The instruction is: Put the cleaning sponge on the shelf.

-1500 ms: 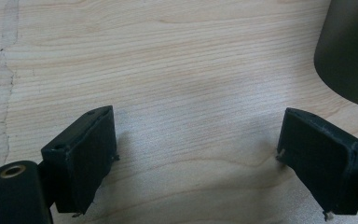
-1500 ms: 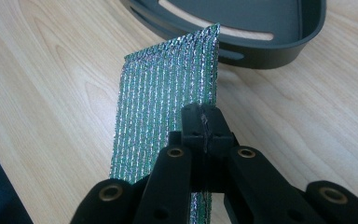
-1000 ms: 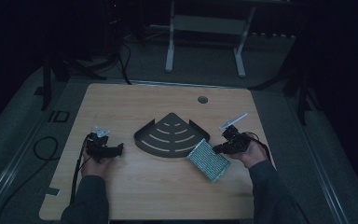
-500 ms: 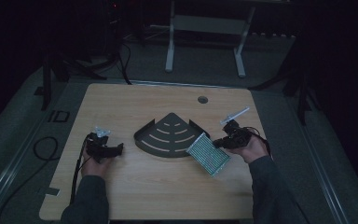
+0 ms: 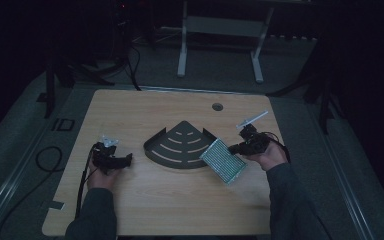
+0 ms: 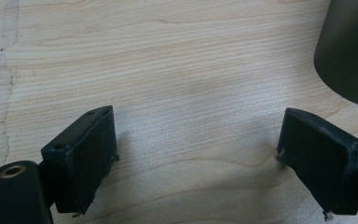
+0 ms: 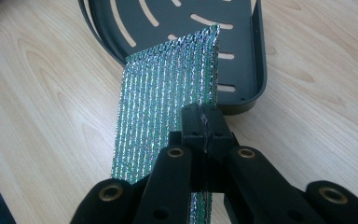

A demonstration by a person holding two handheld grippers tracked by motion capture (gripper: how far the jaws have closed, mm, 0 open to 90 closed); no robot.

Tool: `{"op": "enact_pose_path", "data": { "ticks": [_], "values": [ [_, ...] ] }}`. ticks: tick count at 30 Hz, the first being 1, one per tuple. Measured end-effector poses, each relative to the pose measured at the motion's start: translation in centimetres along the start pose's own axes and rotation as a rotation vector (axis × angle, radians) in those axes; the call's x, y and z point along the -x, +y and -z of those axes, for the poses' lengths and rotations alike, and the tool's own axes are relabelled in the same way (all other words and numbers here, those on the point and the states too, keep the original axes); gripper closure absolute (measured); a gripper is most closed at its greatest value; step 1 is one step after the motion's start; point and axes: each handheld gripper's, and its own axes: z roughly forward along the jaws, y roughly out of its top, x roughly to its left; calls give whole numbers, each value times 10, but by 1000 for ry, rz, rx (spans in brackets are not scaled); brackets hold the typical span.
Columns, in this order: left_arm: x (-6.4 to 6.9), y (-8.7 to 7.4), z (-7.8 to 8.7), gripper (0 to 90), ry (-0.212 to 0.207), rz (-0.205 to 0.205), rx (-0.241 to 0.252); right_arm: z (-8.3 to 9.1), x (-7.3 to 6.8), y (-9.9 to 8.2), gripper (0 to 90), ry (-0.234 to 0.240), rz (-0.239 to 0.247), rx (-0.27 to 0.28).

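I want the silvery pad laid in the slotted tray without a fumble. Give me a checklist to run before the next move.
1. Right gripper clamped on the foil scouring pad: ok, jaws closed on its edge.
2. Pad clear of the table: cannot tell; it hangs tilted beside the tray.
3. Dark fan-shaped slotted tray free to receive it: ok, nothing lies in it.
4. Pad lined up with the tray: not ok, it overlaps just the near rim in the right gripper view.
5. Left gripper out of the way: ok, jaws open over bare wood, left of the tray.
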Motion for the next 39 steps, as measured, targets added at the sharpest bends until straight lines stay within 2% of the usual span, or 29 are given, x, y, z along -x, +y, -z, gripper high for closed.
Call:
{"op": "enact_pose_path", "data": {
  "ticks": [29,39],
  "values": [
    [0,0,0,119,1,1,0,-3,7,22,896,-23,7,24],
    [0,0,0,119,0,1,0,-7,11,27,896,-23,-8,32]
  ]
}}
